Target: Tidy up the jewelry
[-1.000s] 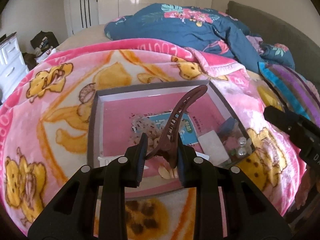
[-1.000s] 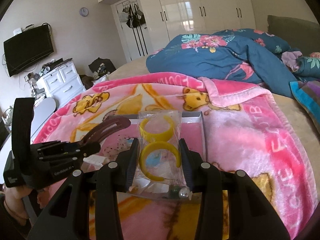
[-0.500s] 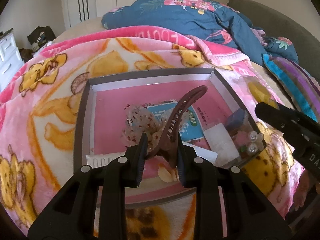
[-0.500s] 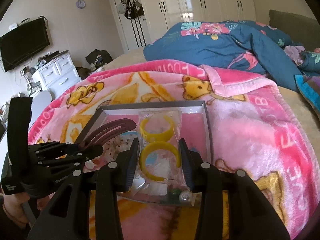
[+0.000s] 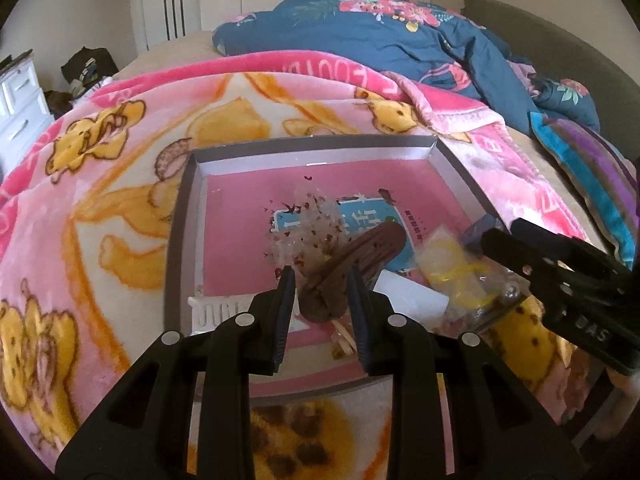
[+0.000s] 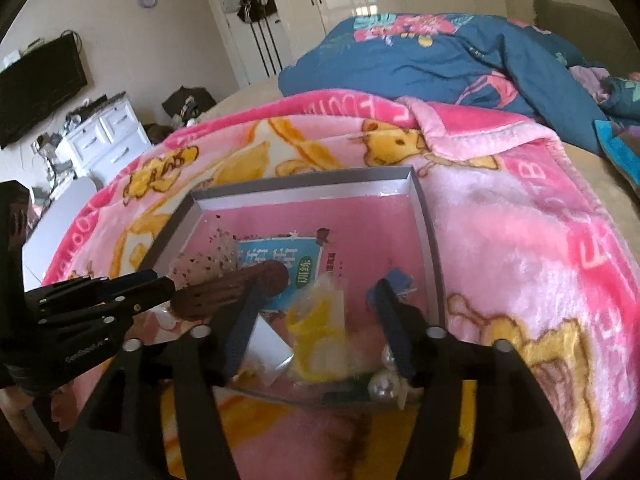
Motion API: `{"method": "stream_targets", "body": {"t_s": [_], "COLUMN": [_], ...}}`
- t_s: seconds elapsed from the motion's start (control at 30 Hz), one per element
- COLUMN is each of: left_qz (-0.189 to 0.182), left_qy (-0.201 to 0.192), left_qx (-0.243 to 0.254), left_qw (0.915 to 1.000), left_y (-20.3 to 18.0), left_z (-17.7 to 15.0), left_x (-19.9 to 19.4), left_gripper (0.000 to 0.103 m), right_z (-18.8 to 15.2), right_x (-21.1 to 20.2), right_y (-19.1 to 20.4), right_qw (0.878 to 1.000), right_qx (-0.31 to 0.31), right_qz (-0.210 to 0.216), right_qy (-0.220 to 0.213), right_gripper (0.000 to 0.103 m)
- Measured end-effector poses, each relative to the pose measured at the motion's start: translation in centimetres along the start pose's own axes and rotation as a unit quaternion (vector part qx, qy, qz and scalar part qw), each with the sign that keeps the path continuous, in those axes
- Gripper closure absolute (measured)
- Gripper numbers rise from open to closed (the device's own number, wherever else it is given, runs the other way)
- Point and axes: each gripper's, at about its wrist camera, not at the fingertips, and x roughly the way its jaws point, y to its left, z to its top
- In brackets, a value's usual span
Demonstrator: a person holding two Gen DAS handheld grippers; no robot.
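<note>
A shallow grey box [image 5: 312,146] with a pink floor lies on the pink cartoon blanket [image 5: 120,184]. My left gripper [image 5: 322,296] is shut on a brown hair clip [image 5: 352,260], which leans forward over the box's near side. From the right wrist view the left gripper [image 6: 100,300] and the hair clip [image 6: 232,288] come in from the left. My right gripper [image 6: 316,300] hangs over the box's near right corner with its jaws opening. A clear bag of yellow rings [image 6: 316,328] lies loose between them, blurred, clear of both pads. The right gripper [image 5: 560,264] shows beside the bag [image 5: 456,268].
In the box lie a speckled clear bag [image 5: 308,224], a white comb [image 5: 216,312], a white card [image 5: 412,296], a blue piece [image 6: 400,280] and pearls [image 6: 384,384]. A blue quilt [image 6: 440,48] is heaped behind. White drawers [image 6: 104,140] stand to the left.
The right gripper's jaws have spread and the bag of yellow rings has slipped down into the box. Both grippers have sunk closer to the box. The hair clip now leans lower.
</note>
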Motion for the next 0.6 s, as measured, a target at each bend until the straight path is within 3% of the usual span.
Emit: {"method": "stream_targets", "body": {"t_s": [0.1, 0.2, 0.33, 0.6], "left_qz": [0.002, 0.0, 0.003, -0.006], "left_qy": [-0.007, -0.017, -0.033, -0.053], "left_qx": [-0.004, -0.008, -0.014, -0.032], "left_qw": [1.0, 0.9998, 0.9994, 0.998], "left_y": [0.0, -0.1, -0.3, -0.2], "left_z": [0.0, 0.0, -0.1, -1.5], "left_x": [-1.0, -2.5, -4.8, -9.7], "left_gripper": [0.079, 0.074, 0.06, 0.039], "right_z": [-0.3, -0.6, -1.1, -1.9], "right_x": [-1.7, -4.1, -7.5, -13.3], "right_y": [0.2, 0.3, 0.9, 2.2], "right_qw": [1.0, 0.999, 0.998, 0.995], "right_qx": [-0.003, -0.001, -0.004, -0.025], "right_qz": [-0.005, -0.011, -0.02, -0.015], "right_qy": [-0.013, -0.032, -0.059, -0.1], "right_gripper": [0.036, 0.024, 0.015, 0.006]}}
